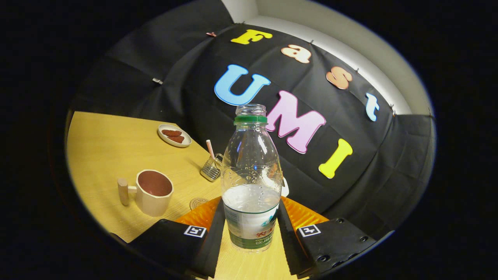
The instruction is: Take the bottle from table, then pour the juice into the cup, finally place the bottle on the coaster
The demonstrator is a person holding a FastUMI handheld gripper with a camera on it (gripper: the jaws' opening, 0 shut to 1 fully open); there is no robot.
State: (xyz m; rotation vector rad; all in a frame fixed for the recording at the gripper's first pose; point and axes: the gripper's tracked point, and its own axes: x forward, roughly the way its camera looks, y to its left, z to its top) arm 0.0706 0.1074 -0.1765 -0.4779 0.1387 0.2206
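Note:
A clear plastic bottle [251,171] with a green neck ring and no cap stands upright between my fingers, about half full of clear liquid. My gripper [251,217] is shut on the bottle, both fingers pressing its labelled lower body. Whether its base rests on the wooden table [101,144] or hangs just above it, I cannot tell. A beige cup [151,192] with a side handle and a dark inside stands on the table left of the bottle. A round coaster [198,203] lies just beside my left finger, partly hidden by it.
A small wire holder [212,168] with a striped straw stands beyond the coaster. A white plate [174,135] with reddish-brown pieces lies farther back. The black cloth wall rises close behind the bottle.

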